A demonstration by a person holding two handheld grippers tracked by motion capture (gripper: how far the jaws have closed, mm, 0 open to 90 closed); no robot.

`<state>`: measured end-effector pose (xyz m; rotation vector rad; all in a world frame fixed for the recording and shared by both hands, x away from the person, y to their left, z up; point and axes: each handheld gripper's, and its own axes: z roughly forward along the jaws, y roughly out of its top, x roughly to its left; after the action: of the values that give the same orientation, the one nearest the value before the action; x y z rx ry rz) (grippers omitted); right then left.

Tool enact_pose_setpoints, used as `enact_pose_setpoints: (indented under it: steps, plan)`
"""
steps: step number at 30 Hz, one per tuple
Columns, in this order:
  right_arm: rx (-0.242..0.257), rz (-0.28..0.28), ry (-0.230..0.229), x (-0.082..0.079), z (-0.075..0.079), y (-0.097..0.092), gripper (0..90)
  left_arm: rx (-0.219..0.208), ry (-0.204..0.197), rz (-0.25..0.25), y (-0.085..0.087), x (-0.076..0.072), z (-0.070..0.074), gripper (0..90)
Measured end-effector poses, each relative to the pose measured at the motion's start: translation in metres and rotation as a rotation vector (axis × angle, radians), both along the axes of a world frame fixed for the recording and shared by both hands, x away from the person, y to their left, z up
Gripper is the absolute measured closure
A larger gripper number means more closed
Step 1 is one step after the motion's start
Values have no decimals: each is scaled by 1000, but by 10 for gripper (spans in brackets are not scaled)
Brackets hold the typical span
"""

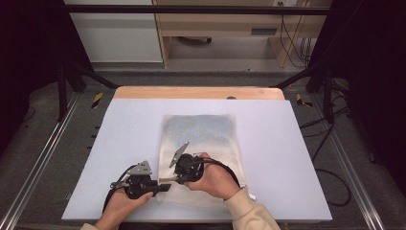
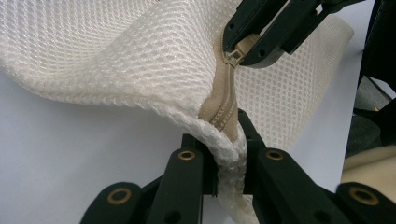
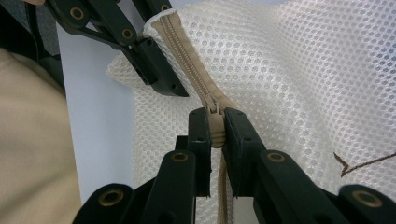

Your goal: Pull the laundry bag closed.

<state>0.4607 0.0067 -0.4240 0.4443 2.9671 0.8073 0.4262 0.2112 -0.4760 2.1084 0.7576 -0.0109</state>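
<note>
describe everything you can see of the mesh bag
The mesh bag is a cream, honeycomb-net pouch lying flat on the pale table, something bluish showing through it. A beige zipper runs along its near edge. The left tool pinches the raised corner at the zipper's end; the right tool clamps the zipper pull.
</note>
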Motion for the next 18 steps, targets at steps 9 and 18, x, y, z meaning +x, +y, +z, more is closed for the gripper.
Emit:
enact_pose_setpoints:
  steps: [9, 18]
  plan:
    - [5, -4, -5, -2, 2, -4, 816, -14, -4, 0, 0, -1, 1, 834]
    - [4, -4, -1, -2, 1, -7, 816, -14, -2, -6, -1, -1, 1, 834]
